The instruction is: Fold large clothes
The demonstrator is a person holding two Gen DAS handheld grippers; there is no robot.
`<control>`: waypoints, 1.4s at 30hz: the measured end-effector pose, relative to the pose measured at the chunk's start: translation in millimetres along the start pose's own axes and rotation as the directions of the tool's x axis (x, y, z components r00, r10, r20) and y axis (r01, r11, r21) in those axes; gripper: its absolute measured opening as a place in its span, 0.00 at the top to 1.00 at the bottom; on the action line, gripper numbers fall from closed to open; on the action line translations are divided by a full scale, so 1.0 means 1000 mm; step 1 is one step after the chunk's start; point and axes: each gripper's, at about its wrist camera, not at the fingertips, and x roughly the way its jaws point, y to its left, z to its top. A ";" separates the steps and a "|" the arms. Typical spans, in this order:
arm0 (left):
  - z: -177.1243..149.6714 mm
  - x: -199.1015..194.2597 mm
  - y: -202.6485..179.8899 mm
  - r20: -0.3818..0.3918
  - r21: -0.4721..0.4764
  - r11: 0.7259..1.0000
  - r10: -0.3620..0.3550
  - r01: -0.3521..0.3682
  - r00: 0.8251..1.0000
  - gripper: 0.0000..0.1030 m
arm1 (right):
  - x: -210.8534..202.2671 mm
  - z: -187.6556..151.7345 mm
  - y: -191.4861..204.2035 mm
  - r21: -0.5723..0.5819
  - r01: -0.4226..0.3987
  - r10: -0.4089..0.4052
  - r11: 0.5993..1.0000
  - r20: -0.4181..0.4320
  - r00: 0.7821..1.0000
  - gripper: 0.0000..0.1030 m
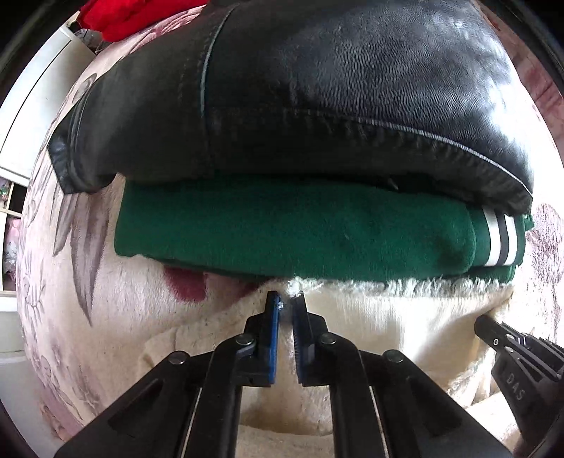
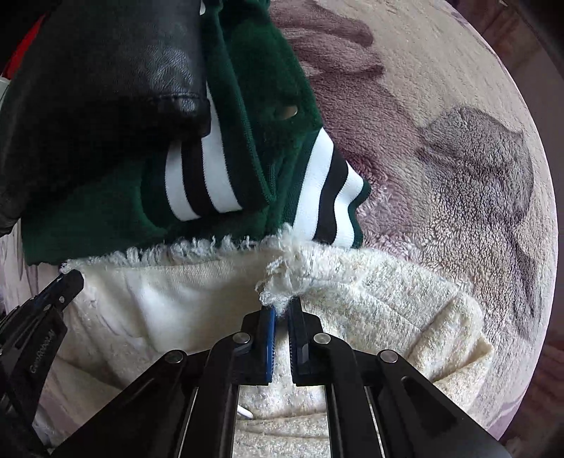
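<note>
i have the left gripper (image 1: 286, 299) clenched on the fringed top edge of the cream fleece garment (image 1: 387, 324), a tuft of pile pinched between the blue pads. in the right wrist view the right gripper (image 2: 282, 310) is clenched the same way on a bunched tuft of that edge, further along it. each view shows the other tool: the right one enters at 4 o'clock in the left view, the left one at 8 o'clock in the right view, both on the same fringe line.

the cream garment spreads from the middle of both views toward 6 o'clock, with a folded corner at 4 o'clock in the right view. its fringed edge lies just against the green garment (image 1: 292, 225), whose white and black striped cuffs (image 2: 201, 183) sit at 11 o'clock from my right fingertips. a black leather jacket (image 1: 352, 88) lies stacked on the green one, filling 12 o'clock in the left view. a red cloth (image 1: 134, 17) shows at 11 o'clock there.

everything rests on a floral plush blanket (image 2: 458, 158). open blanket runs from 1 to 4 o'clock in the right view and from 7 to 10 o'clock in the left view; the stack closes off 12 o'clock.
</note>
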 end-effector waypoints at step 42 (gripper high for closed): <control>-0.311 -0.019 0.037 -0.079 -0.116 0.962 0.237 -0.245 0.968 0.26 | 0.042 -0.075 -0.288 0.474 -0.416 0.507 0.776 -0.077 0.859 0.37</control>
